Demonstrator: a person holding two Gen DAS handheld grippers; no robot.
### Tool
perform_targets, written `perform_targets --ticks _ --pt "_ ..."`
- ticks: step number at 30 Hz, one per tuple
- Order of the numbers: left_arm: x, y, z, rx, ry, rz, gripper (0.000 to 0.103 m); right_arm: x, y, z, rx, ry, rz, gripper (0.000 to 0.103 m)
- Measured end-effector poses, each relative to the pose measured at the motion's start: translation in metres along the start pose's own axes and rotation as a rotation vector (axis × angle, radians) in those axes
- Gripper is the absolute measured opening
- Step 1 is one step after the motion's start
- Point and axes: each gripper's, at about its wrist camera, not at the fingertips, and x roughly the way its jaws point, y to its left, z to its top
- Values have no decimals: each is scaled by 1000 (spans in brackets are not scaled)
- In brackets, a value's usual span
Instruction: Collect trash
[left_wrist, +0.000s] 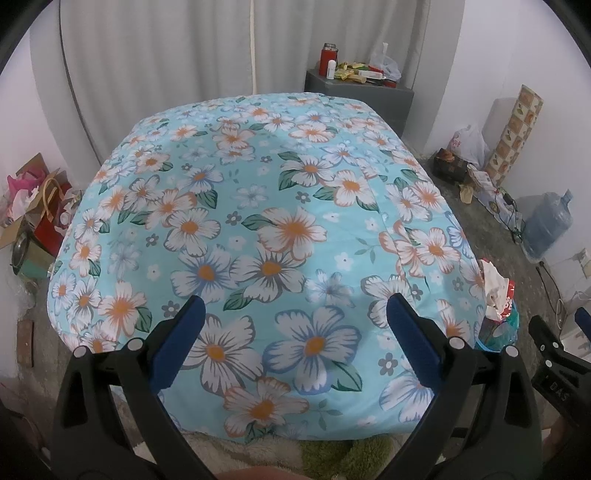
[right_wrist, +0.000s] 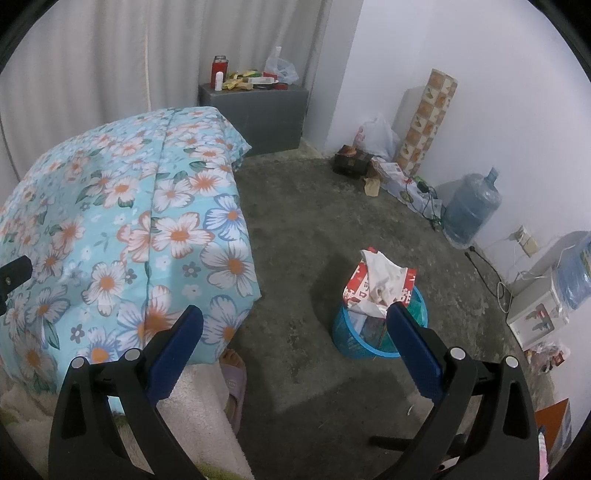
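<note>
— Where's the trash?
— Piled in the blue bin (right_wrist: 380, 332) on the floor, beside the floral bed (left_wrist: 258, 240).
— Grippers?
— Left gripper (left_wrist: 293, 314) and right gripper (right_wrist: 295, 321) both gape wide, holding nothing.

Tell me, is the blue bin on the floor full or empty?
Full. In the right wrist view, white paper and red packaging stick up above the rim of the bin.

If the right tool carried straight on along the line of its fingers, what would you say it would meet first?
Probably the bare concrete floor between the floral bedspread and the blue trash basket. The open right tool points down at that gap, though depth is uncertain.
</note>
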Motion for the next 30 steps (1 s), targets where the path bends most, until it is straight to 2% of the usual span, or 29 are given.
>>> perform_targets --ticks 30 --pt "0 0 -1 1 7 -1 94 -1 5 1 -5 0 -4 97"
